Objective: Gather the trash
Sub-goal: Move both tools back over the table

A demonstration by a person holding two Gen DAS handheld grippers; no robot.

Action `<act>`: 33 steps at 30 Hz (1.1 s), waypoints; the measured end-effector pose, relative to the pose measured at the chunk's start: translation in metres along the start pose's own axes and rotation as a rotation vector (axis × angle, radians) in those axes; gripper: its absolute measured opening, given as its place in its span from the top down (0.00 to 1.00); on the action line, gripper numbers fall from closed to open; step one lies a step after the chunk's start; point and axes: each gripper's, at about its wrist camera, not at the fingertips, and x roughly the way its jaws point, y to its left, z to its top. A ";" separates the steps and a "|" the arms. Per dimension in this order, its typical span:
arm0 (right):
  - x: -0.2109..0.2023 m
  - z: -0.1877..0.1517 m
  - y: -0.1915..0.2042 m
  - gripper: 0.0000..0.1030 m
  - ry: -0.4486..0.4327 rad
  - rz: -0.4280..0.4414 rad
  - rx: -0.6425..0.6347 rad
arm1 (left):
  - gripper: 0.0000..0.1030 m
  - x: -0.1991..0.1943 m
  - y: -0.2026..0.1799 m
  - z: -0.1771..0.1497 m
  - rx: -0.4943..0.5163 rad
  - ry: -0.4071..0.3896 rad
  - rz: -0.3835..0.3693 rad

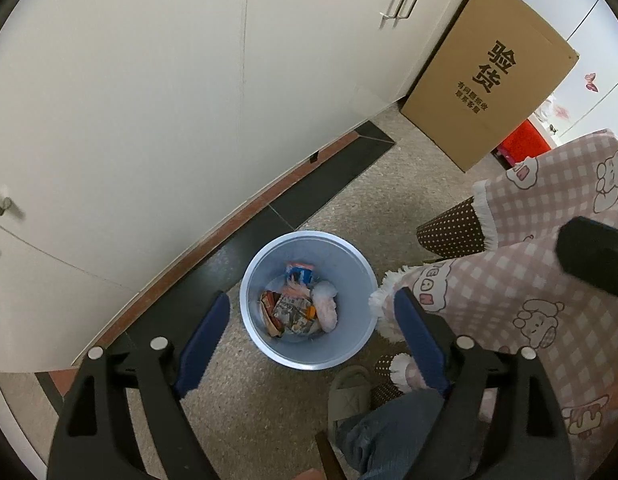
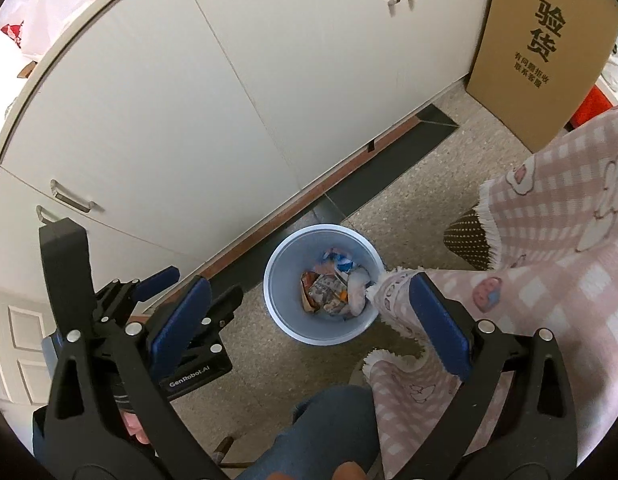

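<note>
Left gripper: blue pads spread wide, nothing between them, hanging above the bin.
Right gripper: pads spread apart and empty, also over the bin.
Bin: pale blue, round, standing on speckled floor near white cabinets.
Trash: crumpled wrappers and tissue lying inside the bin.
Pink checked cloth: draped just beside the bin's rim.
Cardboard box: against the cabinets, well apart.

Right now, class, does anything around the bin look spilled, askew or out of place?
Nothing stands out. The pale blue wastebasket stands upright on the floor with wrappers and a crumpled tissue inside it; no litter shows on the floor around it.
</note>
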 end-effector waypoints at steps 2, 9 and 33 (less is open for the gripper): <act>-0.008 0.000 -0.001 0.06 -0.016 0.002 0.001 | 0.20 -0.005 0.000 -0.003 -0.006 -0.004 0.009; -0.057 -0.005 -0.003 0.06 -0.111 0.030 0.003 | 0.20 -0.049 -0.015 -0.003 0.007 -0.081 0.033; -0.317 -0.140 -0.183 0.06 -0.648 -0.138 0.272 | 0.11 -0.259 -0.238 -0.028 0.318 -0.516 -0.074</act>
